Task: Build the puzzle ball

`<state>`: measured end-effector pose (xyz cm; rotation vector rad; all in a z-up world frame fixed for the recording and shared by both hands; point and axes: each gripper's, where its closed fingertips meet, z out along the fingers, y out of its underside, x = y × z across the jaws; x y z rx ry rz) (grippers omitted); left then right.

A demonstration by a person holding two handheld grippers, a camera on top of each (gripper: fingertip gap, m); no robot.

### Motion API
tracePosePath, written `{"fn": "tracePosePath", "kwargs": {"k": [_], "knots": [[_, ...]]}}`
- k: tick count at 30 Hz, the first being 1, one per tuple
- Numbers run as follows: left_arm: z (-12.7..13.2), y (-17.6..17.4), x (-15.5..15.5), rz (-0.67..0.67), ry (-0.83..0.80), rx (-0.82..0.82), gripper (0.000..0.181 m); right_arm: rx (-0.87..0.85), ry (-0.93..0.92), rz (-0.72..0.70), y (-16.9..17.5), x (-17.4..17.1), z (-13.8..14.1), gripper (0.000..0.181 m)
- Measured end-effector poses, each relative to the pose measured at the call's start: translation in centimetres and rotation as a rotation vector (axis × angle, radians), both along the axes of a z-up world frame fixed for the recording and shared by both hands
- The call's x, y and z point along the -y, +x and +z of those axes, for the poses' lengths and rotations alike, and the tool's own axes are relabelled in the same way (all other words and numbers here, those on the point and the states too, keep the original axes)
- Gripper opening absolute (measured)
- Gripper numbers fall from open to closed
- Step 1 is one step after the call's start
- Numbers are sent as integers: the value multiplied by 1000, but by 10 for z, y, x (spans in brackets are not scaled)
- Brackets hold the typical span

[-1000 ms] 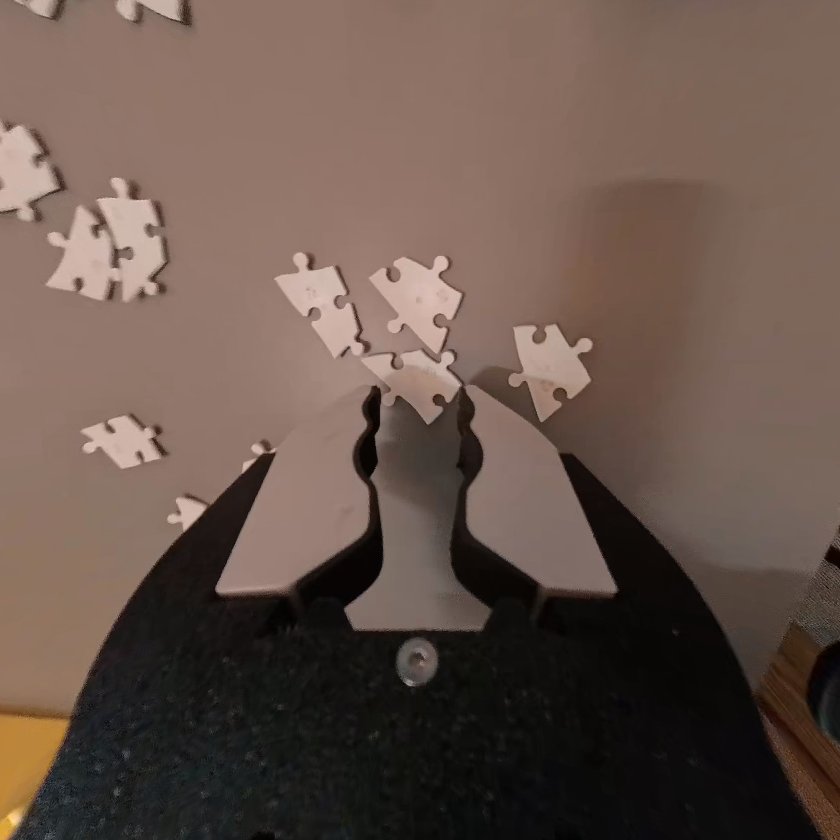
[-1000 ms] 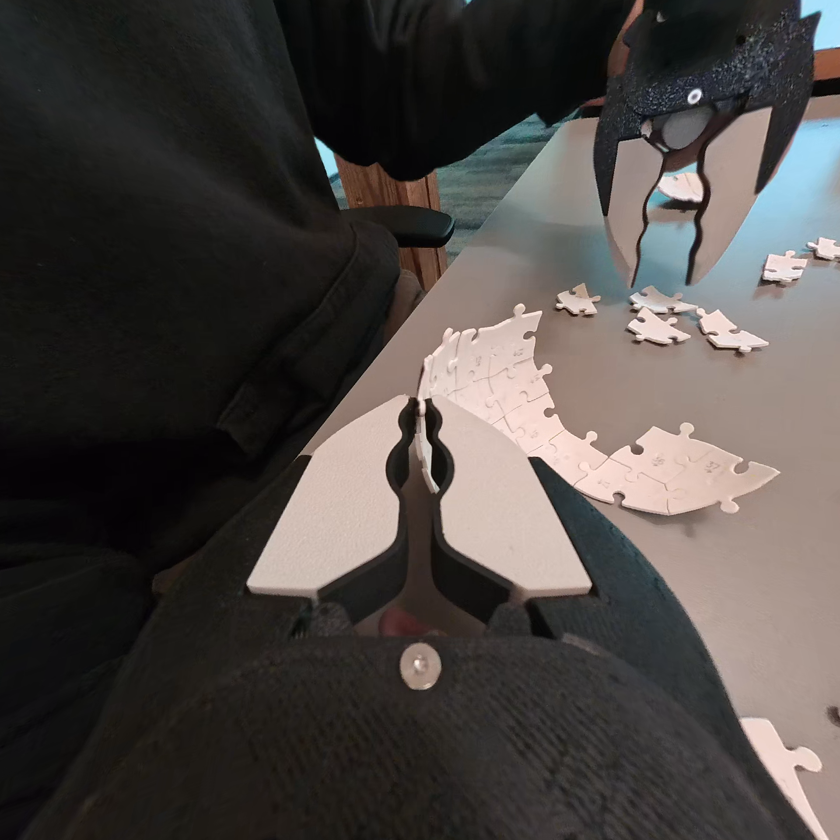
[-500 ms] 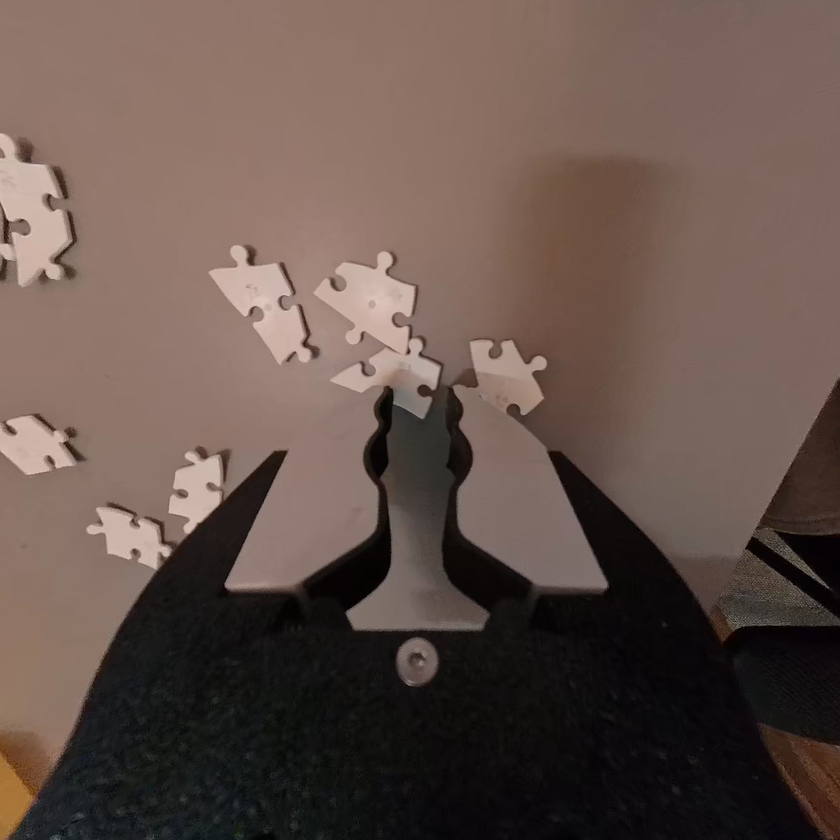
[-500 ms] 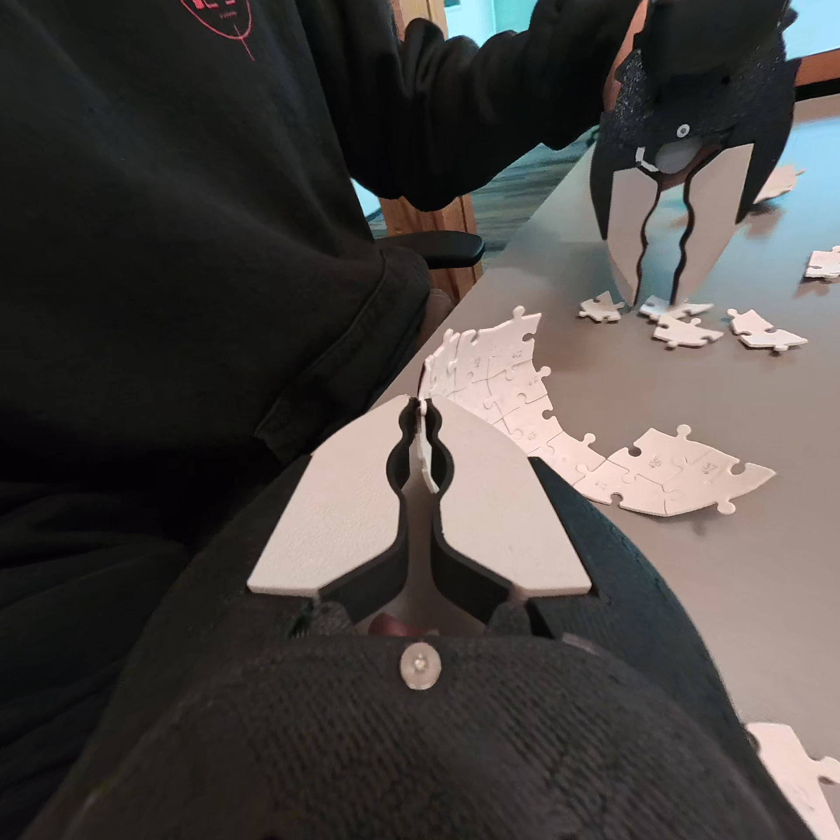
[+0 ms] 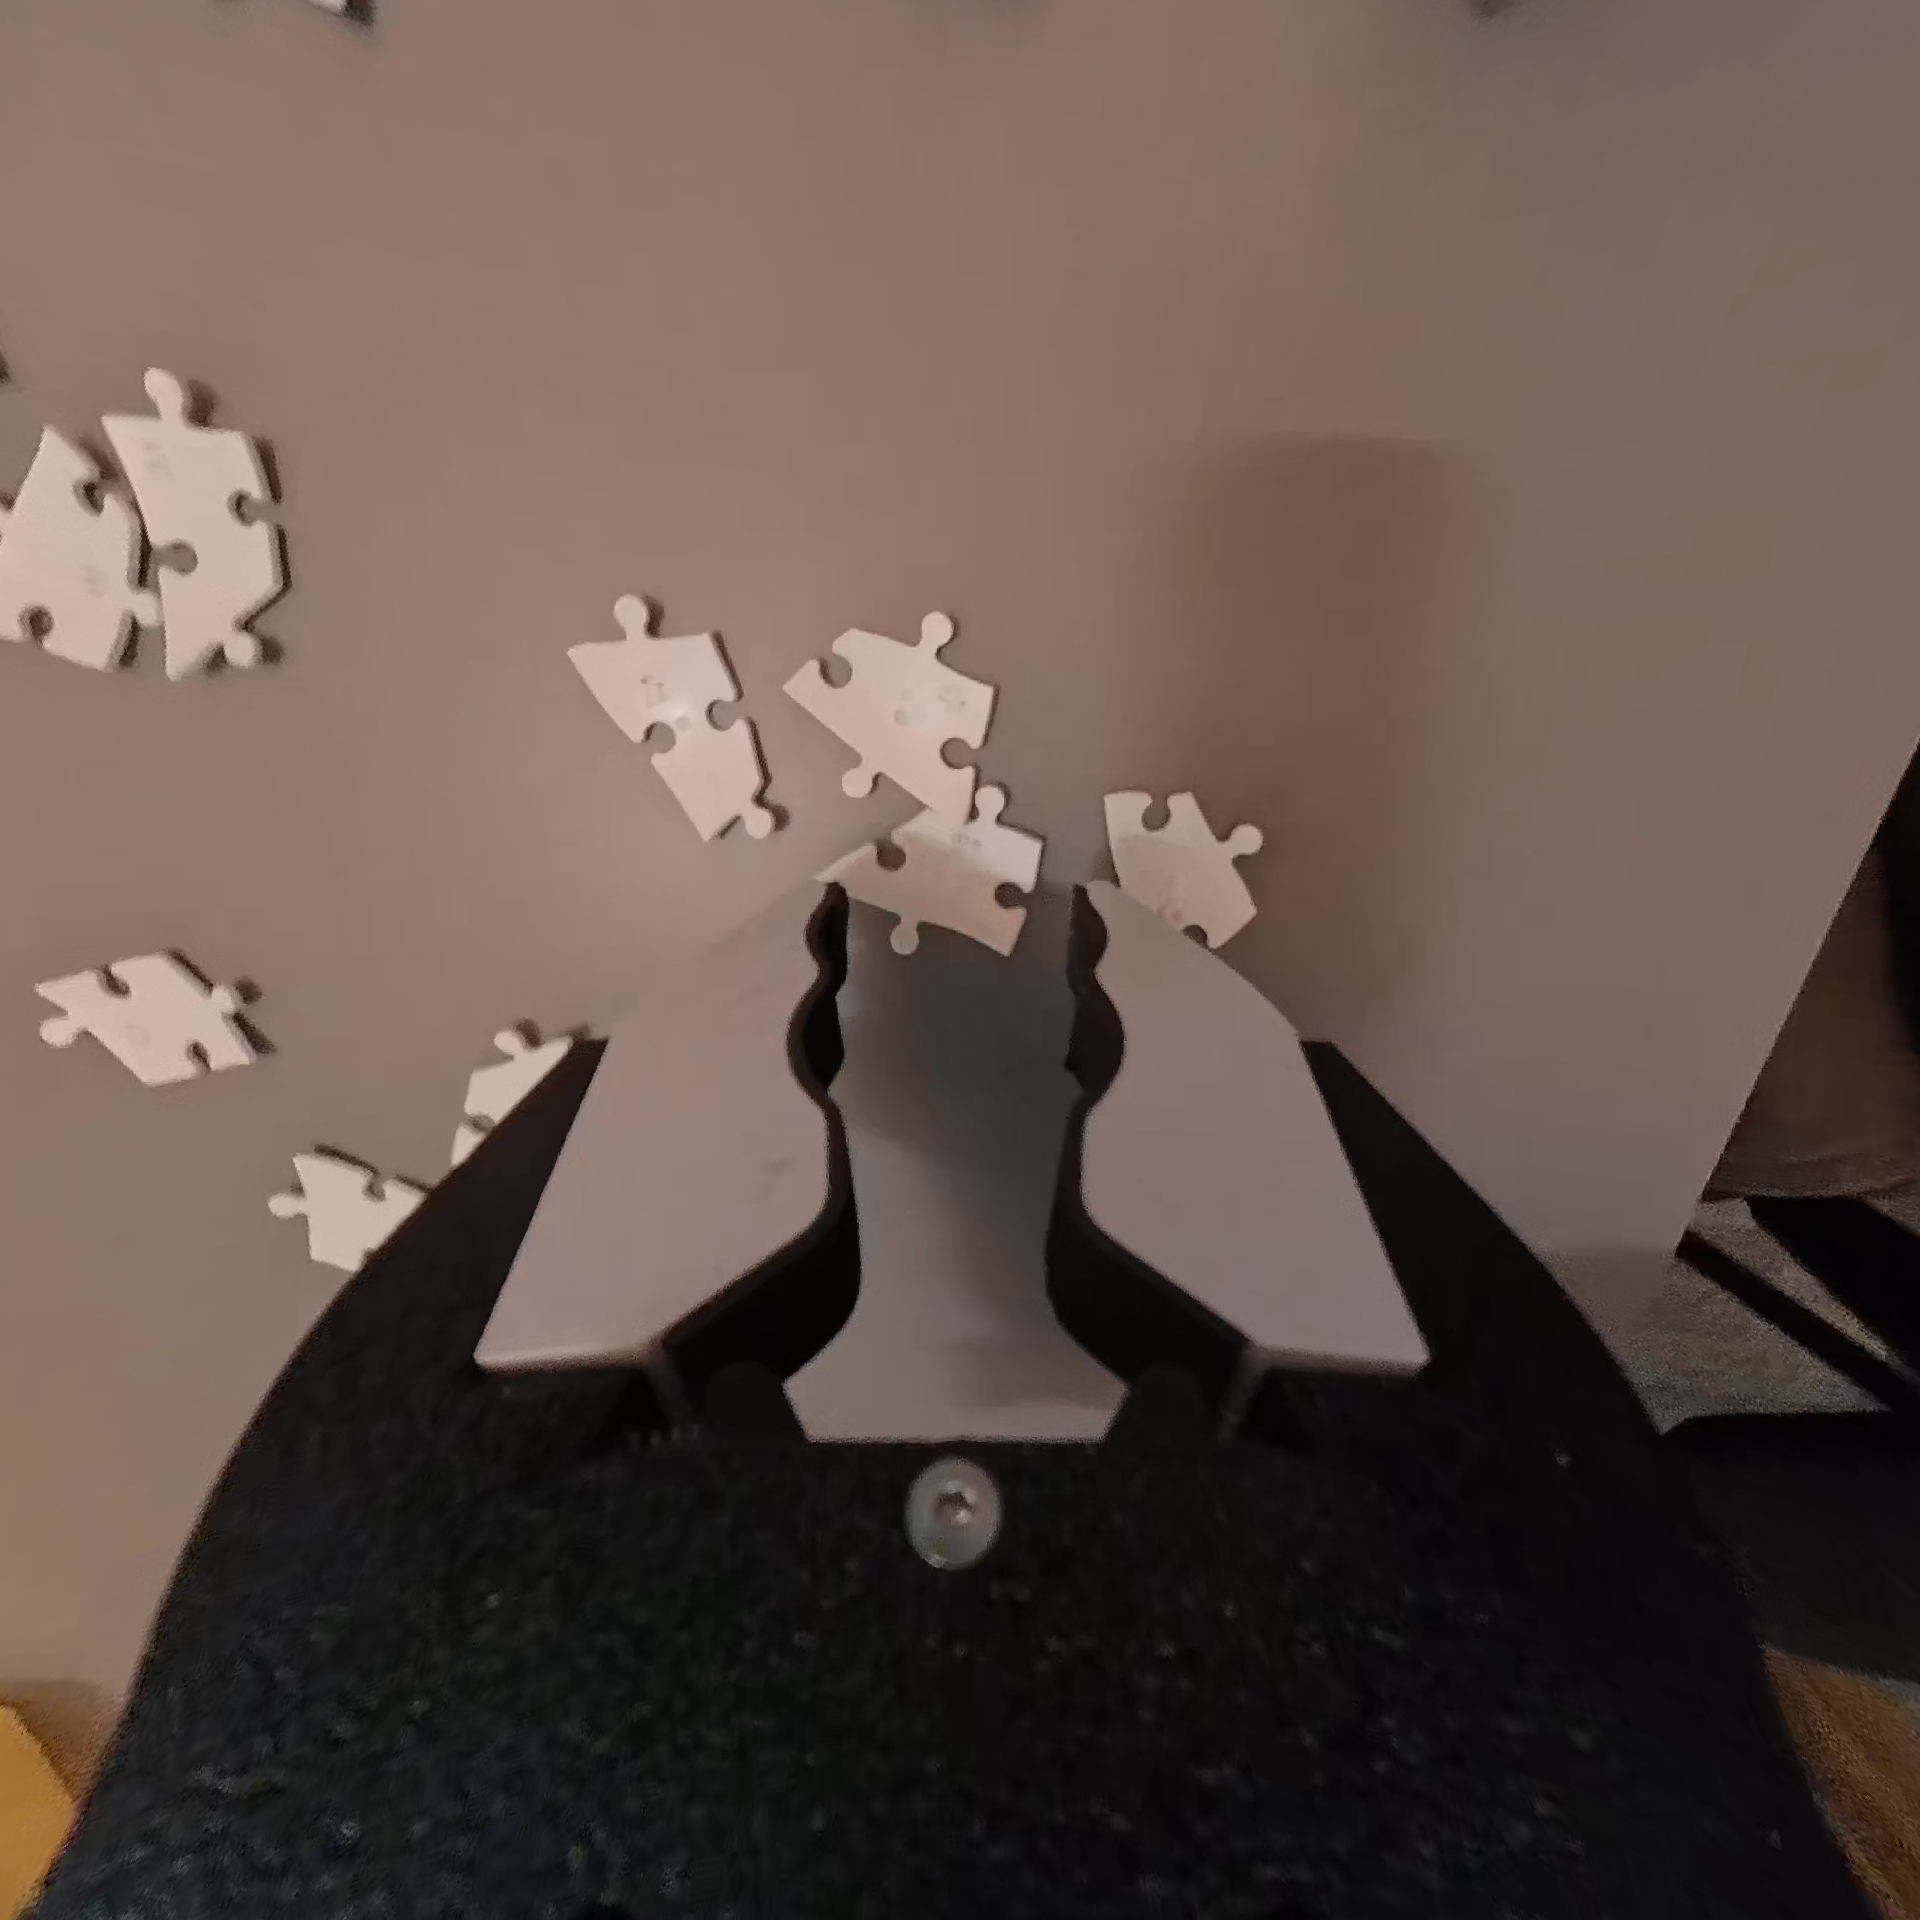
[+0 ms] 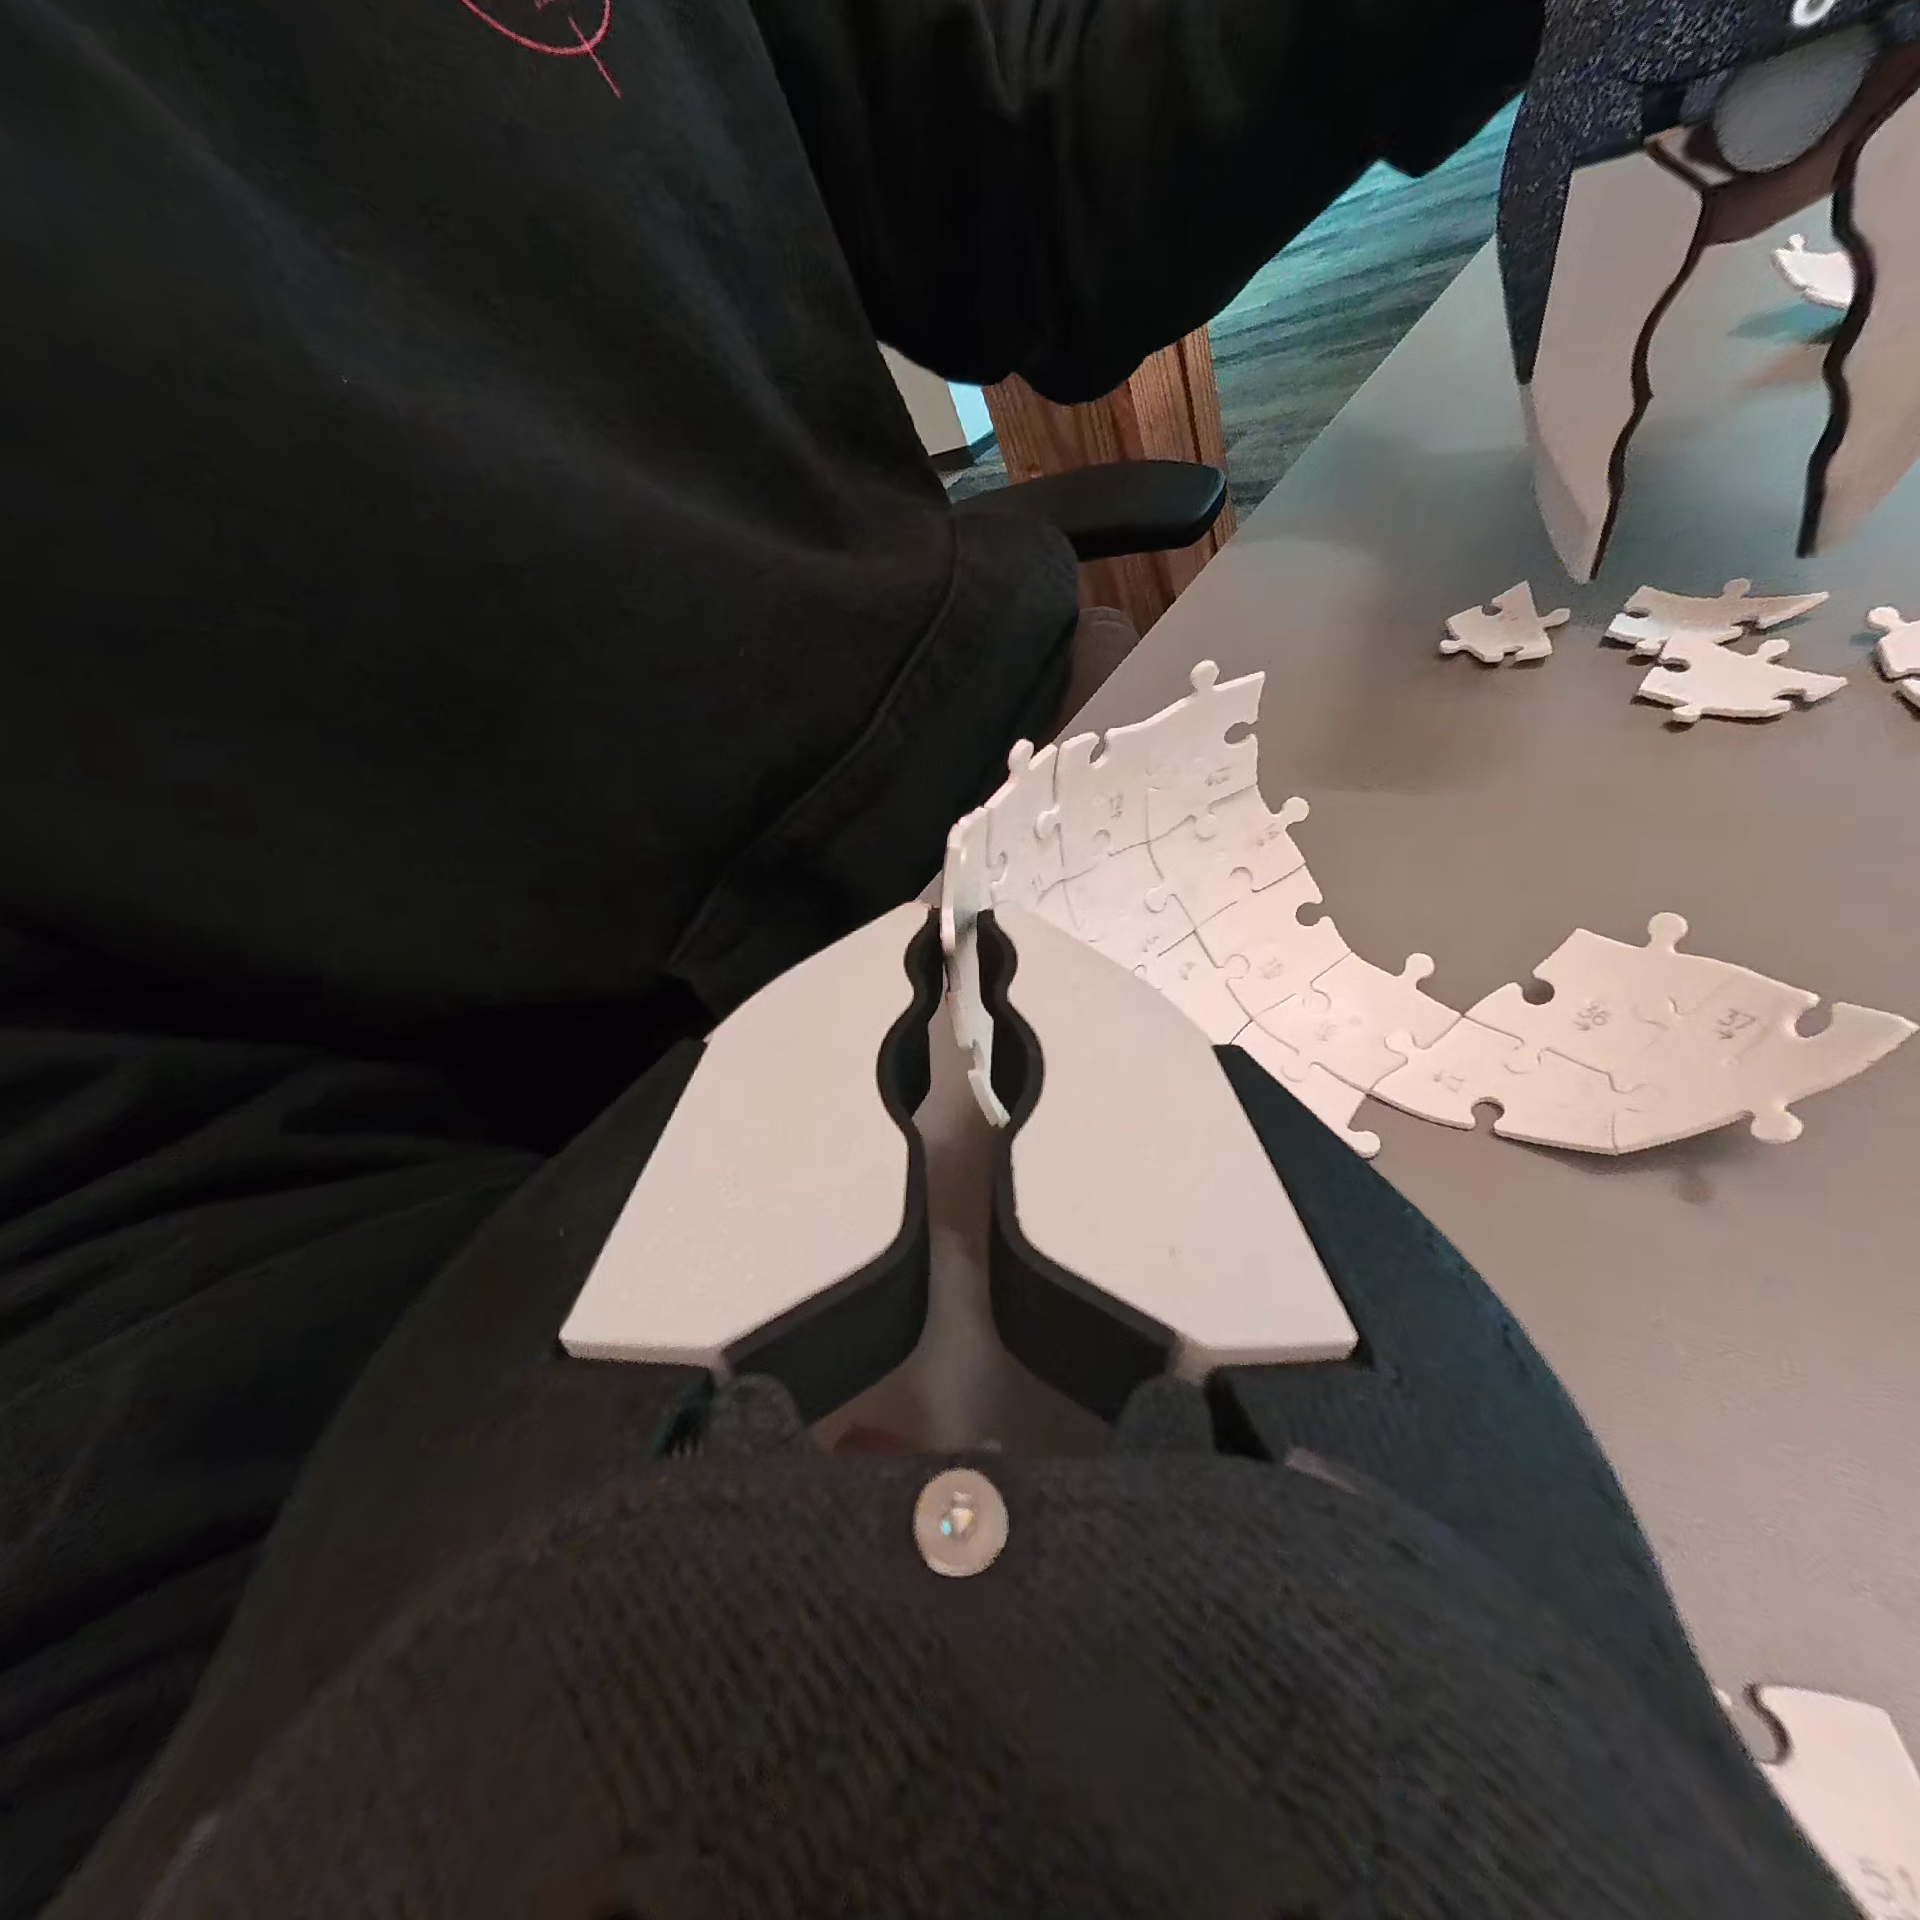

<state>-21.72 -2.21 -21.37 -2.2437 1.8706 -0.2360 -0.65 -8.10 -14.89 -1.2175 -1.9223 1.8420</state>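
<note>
Looking through the left wrist view, I am seeing the left hand-held gripper (image 5: 951, 899) pointing down at a grey tabletop (image 5: 1039, 312), its two grey fingers standing apart with a clear gap between them. A loose white puzzle piece (image 5: 951, 878) is lying on the tabletop right at the mouth of that gap, not pinched. Another single piece (image 5: 1179, 868) is lying just beside the right fingertip, partly hidden behind it. Farther out, a joined pair of pieces (image 5: 681, 732) and one more piece (image 5: 904, 717) are lying near each other. More white pieces are scattered to the left, including an overlapping pair (image 5: 145, 540) near the edge.

Turning to the right wrist view, I am seeing the right hand-held gripper (image 6: 961, 930) closed together, clamping the near end of a curved strip of joined puzzle pieces (image 6: 1226, 904). The strip is arching up from the fingers, then curving down to rest its far end on the tabletop (image 6: 1558, 1299). A person in a black top (image 6: 416, 520) is sitting close on the left. In the upper right the left hand-held gripper (image 6: 1704, 540) is hovering, fingers parted, just above several loose pieces (image 6: 1725, 675).
</note>
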Motion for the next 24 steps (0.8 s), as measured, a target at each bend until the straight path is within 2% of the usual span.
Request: {"fn": "tracePosePath", "kwargs": {"k": [1,9,12,14,17,18,20,24], "knots": [[-1,1,0,-32,5,-12,40,-2,3,1,1,0,0,6],[-14,1,-4,-164,6,-134,34,-4,23,6,2,1,-1,6],[-14,2,-4,-168,-1,-143,34,-6,28,6,2,1,-2,6],[-14,2,-5,-154,6,-141,26,-5,30,7,2,1,-2,6],[-13,3,-4,-122,16,-112,24,-9,40,5,2,2,-2,6],[-11,4,-3,-110,22,-90,22,-10,45,6,2,2,-2,6],[0,8,-4,-80,50,-22,4,-12,50,5,2,2,-3,6],[32,29,-9,-41,148,83,2,-12,53,5,2,2,-3,6]]}}
